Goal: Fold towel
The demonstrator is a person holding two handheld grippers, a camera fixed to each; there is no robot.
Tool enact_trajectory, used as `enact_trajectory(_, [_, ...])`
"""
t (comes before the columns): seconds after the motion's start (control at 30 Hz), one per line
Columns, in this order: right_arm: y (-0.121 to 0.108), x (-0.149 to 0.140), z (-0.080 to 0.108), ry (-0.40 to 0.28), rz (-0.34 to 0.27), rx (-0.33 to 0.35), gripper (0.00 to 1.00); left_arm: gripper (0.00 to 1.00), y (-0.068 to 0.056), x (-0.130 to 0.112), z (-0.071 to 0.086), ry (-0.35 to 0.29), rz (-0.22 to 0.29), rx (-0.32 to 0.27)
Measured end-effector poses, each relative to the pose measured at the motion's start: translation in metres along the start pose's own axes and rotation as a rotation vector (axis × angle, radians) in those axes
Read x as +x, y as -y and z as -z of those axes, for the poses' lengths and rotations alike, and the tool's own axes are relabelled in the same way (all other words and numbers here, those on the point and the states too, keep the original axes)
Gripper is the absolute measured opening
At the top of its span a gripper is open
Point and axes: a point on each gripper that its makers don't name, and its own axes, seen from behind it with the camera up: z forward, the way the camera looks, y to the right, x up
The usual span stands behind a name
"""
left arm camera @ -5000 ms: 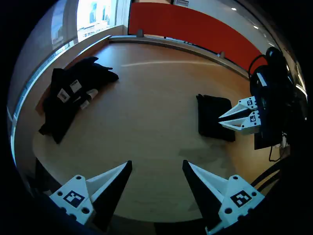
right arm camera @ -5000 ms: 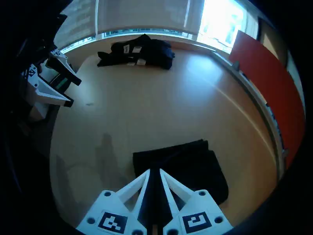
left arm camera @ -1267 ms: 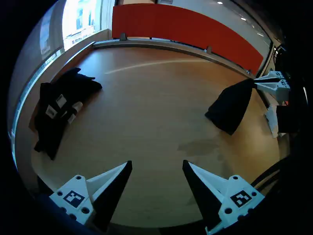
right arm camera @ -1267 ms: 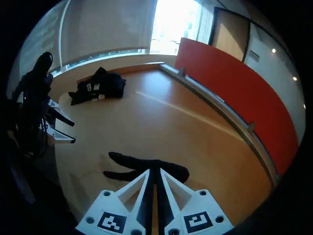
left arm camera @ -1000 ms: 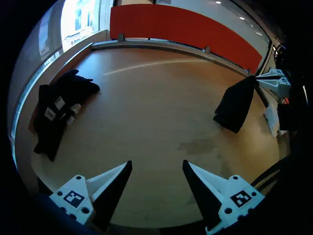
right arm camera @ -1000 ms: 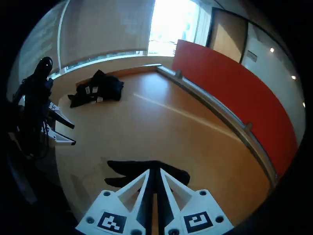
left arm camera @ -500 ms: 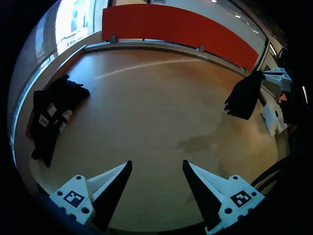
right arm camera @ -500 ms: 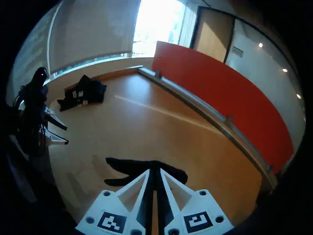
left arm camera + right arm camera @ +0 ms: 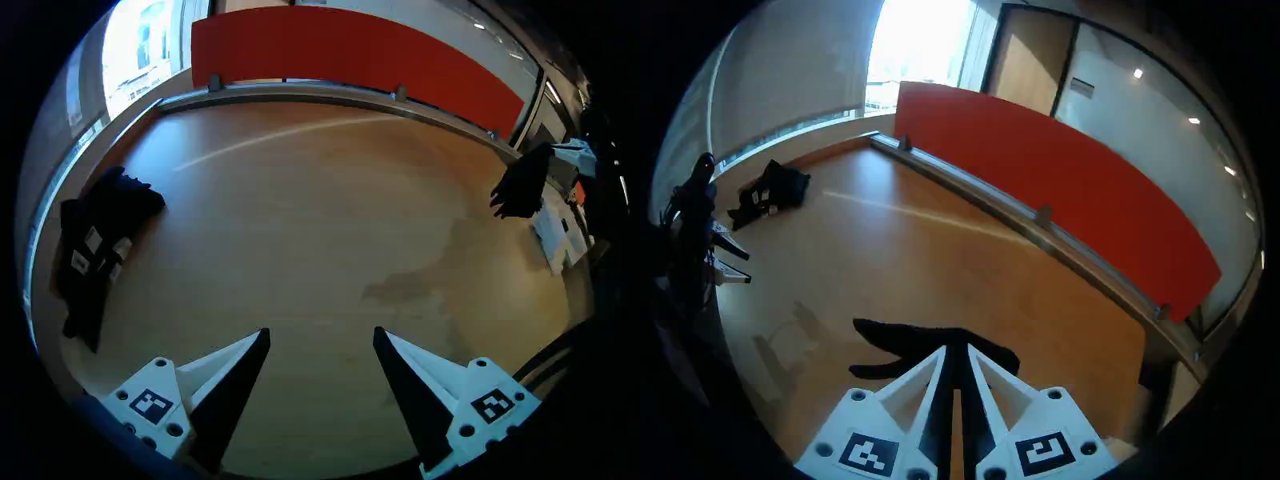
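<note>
Two grippers over one broad tabletop (image 9: 320, 200) of pale brown wood, with a metal rail (image 9: 992, 204) along its far edge. Behind the rail stands a long red partition panel (image 9: 1056, 180), and beyond that a glass wall (image 9: 1152, 112) and a wooden door (image 9: 1032, 68). A bright window (image 9: 920, 40) lights the adjoining side. Near the window edge of the table lies a heap of black cloth (image 9: 96, 240) carrying several small white tags, well apart from both grippers. Some pale sheets lie at the table's right end, too small to identify. Task item: one black towel (image 9: 520, 180), bunched and limp, hanging from the tips of the right gripper (image 9: 956, 360) at the far right of the left gripper view, apparently lifted off the wood. In the right gripper view it spreads dark to both sides of the tips, with a pointed flap reaching left. The right gripper's fingers are drawn almost together, leaving a narrow slit, with the towel's cloth pinched between the tips. The left gripper (image 9: 320, 376) has its fingers spread wide, holding and touching nothing, with bare wood visible between them; it hovers above the near part of the table, far from the towel.
</note>
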Motion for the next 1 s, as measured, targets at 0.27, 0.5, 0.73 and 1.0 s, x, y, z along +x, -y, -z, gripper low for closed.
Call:
enact_trajectory(0.27, [-0.065, -0.032, 0.023, 0.026, -0.036, -0.058, 0.04, 0.96, -0.010, 0.001, -0.004, 0.013, -0.009, 0.011])
enact_trajectory(0.5, [-0.114, -0.057, 0.039, 0.052, -0.060, -0.107, 0.04, 0.96, -0.017, 0.000, -0.006, 0.023, -0.020, 0.023])
enact_trajectory(0.73, [-0.161, -0.079, 0.057, 0.084, -0.067, -0.153, 0.04, 0.96, -0.021, -0.001, -0.006, 0.032, -0.027, 0.034])
enact_trajectory(1.0, [-0.209, -0.094, 0.073, 0.106, -0.088, -0.203, 0.04, 0.96, -0.025, -0.002, -0.005, 0.043, -0.030, 0.046])
